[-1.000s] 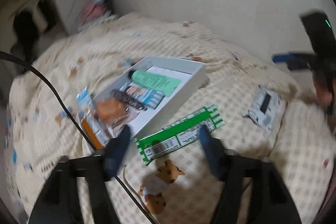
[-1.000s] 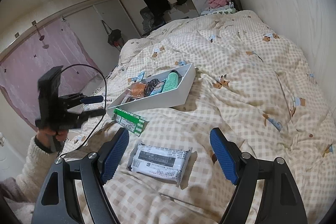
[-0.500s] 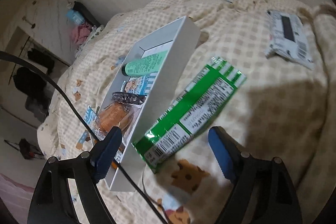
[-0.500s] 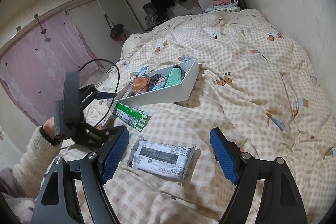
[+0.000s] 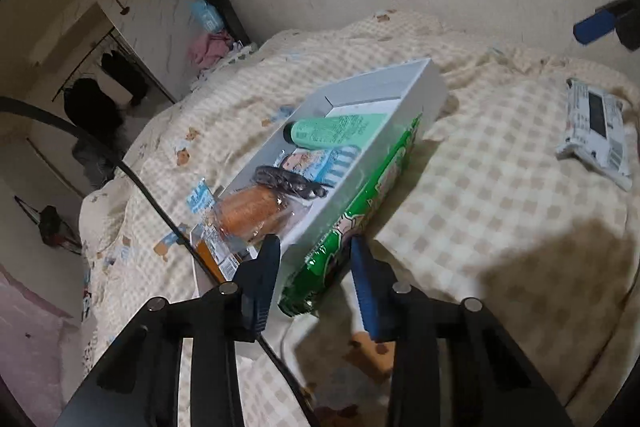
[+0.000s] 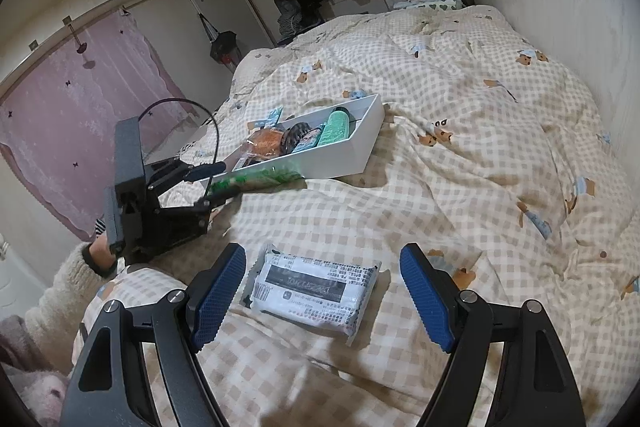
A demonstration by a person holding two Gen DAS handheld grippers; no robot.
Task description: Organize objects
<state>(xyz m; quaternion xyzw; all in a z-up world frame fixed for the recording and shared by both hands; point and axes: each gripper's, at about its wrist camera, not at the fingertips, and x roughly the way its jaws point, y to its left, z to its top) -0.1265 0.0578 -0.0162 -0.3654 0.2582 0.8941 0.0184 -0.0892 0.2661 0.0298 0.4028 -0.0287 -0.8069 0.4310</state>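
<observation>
The left claw (image 5: 316, 259) is seen closing on the near end of a green packet (image 5: 360, 215), lifted against the near side of the white tray (image 5: 400, 143) on the bed (image 5: 500, 207); the right claw (image 6: 320, 291) is held apart above a white packet (image 6: 316, 287)

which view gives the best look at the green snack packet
The left wrist view: the green snack packet fills the foreground, leaning against the white tray, its near end between the closing fingers of the left claw. The right wrist view shows it only as a small, blurred green strip in front of the tray.
</observation>
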